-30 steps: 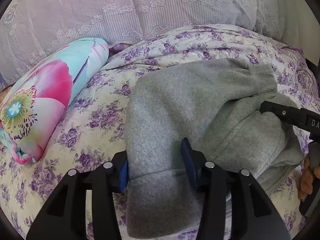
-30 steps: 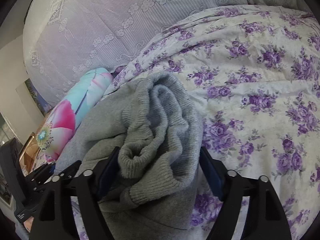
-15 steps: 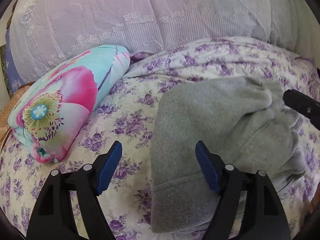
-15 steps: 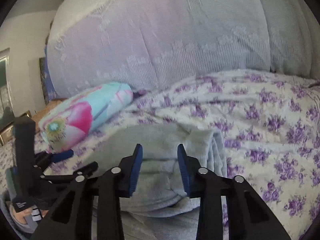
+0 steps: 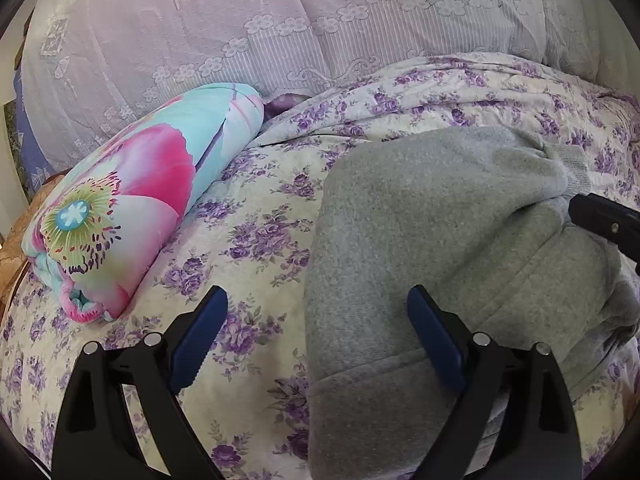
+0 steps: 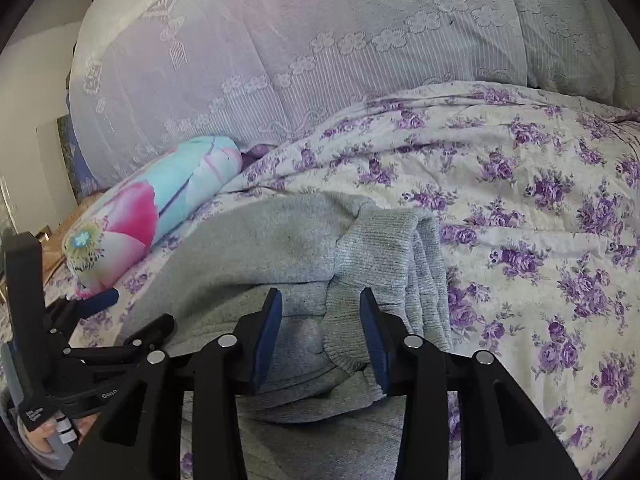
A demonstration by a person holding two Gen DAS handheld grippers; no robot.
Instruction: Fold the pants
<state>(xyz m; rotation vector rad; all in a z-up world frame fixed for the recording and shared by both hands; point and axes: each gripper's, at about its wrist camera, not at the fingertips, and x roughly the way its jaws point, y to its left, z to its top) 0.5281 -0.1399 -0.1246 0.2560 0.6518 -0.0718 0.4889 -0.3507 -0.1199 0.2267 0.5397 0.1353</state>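
With both grippers letting go, left gripper [image 5: 316, 336] and right gripper [image 6: 320, 336] jaws opening, neither gripping, the folded grey pants [image 5: 440, 216] want a straight, gentle withdrawal to stay neat.

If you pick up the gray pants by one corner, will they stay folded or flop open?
Probably flop open. The pants look like soft, thick fleece that sags and bunches at the ribbed cuff, so they are likely floppy, not stiff. The folded layers just rest on each other, so one corner would likely lift alone. On the quilt they would probably drag and wrinkle rather than slide.
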